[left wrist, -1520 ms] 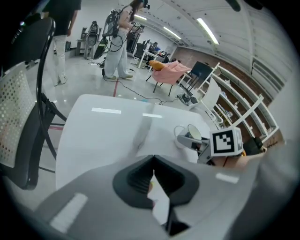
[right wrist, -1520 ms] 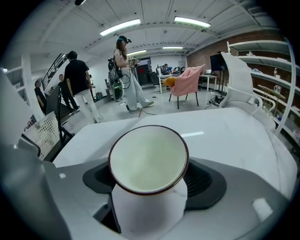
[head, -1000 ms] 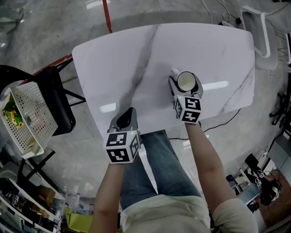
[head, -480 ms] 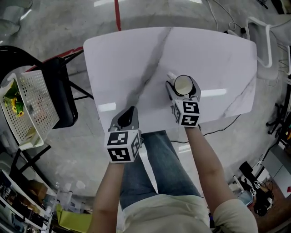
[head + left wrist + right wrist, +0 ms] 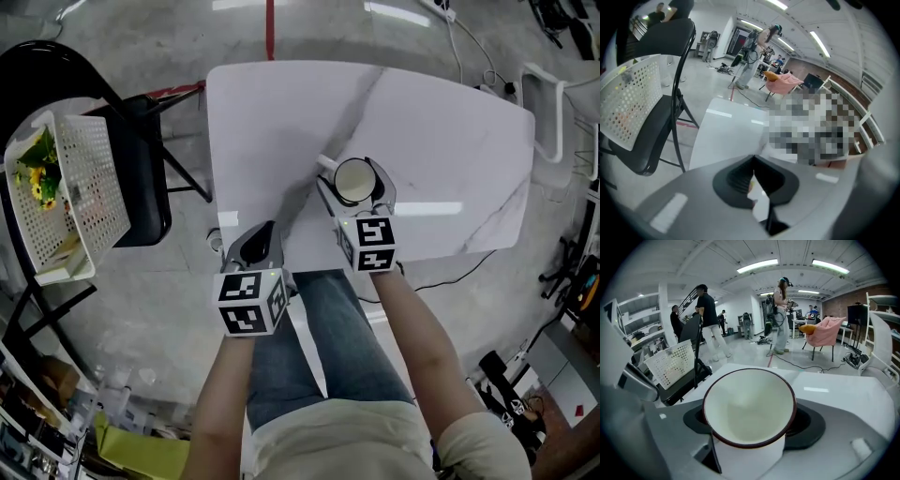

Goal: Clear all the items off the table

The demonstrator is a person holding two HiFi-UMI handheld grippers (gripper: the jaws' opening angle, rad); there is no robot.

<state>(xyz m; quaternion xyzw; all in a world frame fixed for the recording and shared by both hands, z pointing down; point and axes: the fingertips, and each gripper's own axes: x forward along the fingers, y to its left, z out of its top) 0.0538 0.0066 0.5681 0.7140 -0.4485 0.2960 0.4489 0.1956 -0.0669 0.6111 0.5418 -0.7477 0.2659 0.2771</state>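
Gripping the white mug [image 5: 353,180] in the right gripper [image 5: 355,185], jaws spread wide around it, over the near middle of the table [image 5: 281,112], handle pointing far-left. Holding the left gripper [image 5: 267,227] fully closed on nothing at the table's near edge, left of the mug. Showing a white basket [image 5: 86,192] on the chair [image 5: 148,178] at far left.

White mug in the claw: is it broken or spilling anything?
Nothing stands out. The white enamel mug with the dark red rim sits upright in the right claw, empty, its rim whole, and the white marble table shows no spill.
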